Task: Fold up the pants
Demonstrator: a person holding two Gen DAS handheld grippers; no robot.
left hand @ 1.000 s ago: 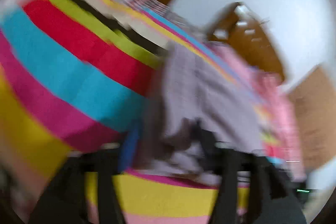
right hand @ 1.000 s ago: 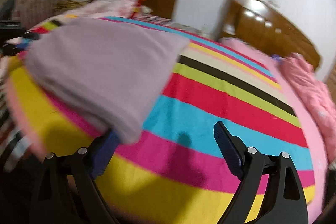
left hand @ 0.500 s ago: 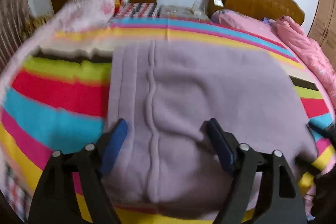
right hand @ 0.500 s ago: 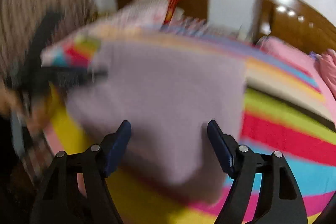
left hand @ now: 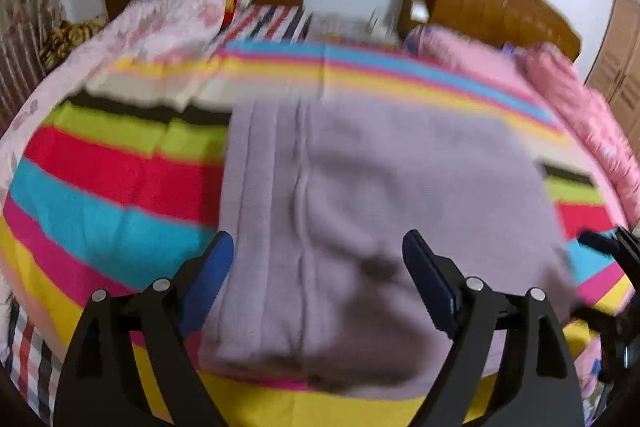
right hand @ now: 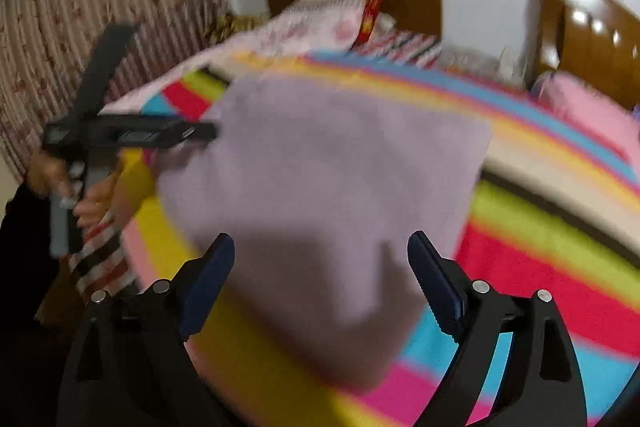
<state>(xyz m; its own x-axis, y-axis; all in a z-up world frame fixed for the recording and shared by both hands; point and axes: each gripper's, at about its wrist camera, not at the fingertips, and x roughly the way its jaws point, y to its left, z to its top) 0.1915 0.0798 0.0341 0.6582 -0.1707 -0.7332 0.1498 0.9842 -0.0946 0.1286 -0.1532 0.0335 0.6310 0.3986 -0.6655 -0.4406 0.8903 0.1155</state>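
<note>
The left gripper (left hand: 318, 267) tilts downward over the bed, its black frame low in its own view and its two blue-padded fingers (left hand: 210, 269) standing wide apart; the jaws have just been opening further, and nothing is pressed between the pads; the folded lilac fleece pants (left hand: 380, 195) lie flat beyond and beneath the fingertips, spanning the gap between them, with raised lengthwise seams running away just ahead of the left finger. The right gripper (right hand: 320, 267) likewise points down at a slant, its dark blue fingers (right hand: 434, 279) spread wide; its jaws too have just been widening, empty, with the near corner of the pants lying between and below the tips; whether the pads brush the cloth cannot be told through the blur. In the right wrist view the left gripper appears far to the left of the fingers, held by a person's hand (right hand: 52, 175) at the pants' left edge. The pants rest on a bedspread of bright stripes, yellow, pink, blue, red, green (left hand: 100, 195), which shows to either side of both pairs of fingers; beyond the pants, ahead of the fingertips, stands a glossy brown wooden headboard (left hand: 488, 3).
</note>
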